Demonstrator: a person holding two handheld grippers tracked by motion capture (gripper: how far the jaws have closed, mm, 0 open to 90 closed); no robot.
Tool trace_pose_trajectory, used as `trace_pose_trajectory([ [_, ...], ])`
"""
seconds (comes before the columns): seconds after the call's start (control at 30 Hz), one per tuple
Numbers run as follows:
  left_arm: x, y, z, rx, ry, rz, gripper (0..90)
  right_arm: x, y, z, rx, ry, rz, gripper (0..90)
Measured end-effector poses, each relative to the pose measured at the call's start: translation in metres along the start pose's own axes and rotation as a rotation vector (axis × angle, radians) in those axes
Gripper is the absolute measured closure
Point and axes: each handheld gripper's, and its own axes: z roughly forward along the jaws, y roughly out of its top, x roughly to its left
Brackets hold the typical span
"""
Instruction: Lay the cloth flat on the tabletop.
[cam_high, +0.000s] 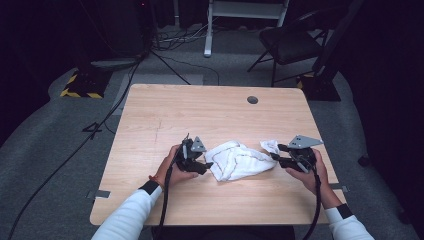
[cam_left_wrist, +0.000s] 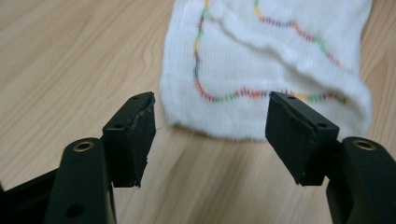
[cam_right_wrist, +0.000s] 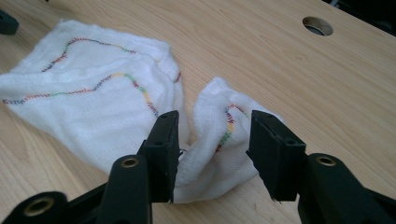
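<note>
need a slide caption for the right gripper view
Open right claw straddling a raised fold of a white cloth with colourful stitching on a wooden table.

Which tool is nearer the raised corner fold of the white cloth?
Right. The right tool has the cloth's raised corner fold between its open jaws. The left tool sits at the opposite edge of the white cloth, jaws open, just short of the hem.
</note>
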Motion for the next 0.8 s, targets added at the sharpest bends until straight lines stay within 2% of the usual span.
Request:
trace_pose_trajectory([
  [0.1,-0.004,0.015,0.008,-0.012,-0.031,0.026,33.3,-0.006,-0.002,0.002,0.011,-0.015,0.022,54.5],
  [0.13,-0.006,0.02,0.013,-0.02,-0.026,0.038,32.9,-0.008,-0.003,0.002,0.01,-0.016,0.031,54.6],
  [0.23,-0.009,0.036,0.032,-0.001,-0.065,0.058,31.5,-0.012,-0.004,0.004,0.031,-0.016,0.037,53.9],
  [0.27,-0.009,0.039,0.036,0.005,-0.065,0.055,31.3,-0.013,-0.004,0.005,0.041,-0.011,0.035,53.8],
  [0.3,-0.009,0.047,0.051,0.029,-0.1,0.034,28.5,-0.015,-0.005,0.007,0.047,-0.008,0.036,54.3],
  [0.33,-0.009,0.047,0.051,0.029,-0.1,0.034,27.8,-0.015,-0.005,0.007,0.047,-0.008,0.036,54.3],
  [0.47,-0.006,0.054,0.075,0.061,-0.103,0.014,27.1,-0.017,-0.007,0.012,0.066,0.016,0.031,59.3],
  [0.6,-0.003,0.057,0.087,0.075,-0.116,0.001,27.1,-0.018,-0.008,0.012,0.06,0.024,0.035,57.2],
  [0.73,-0.005,0.061,0.091,0.077,-0.132,0.025,29.3,-0.022,-0.008,0.011,0.048,0.022,0.05,54.4],
  [0.8,-0.007,0.062,0.091,0.078,-0.154,0.045,31.8,-0.023,-0.006,0.009,0.035,0.016,0.054,53.2],
])
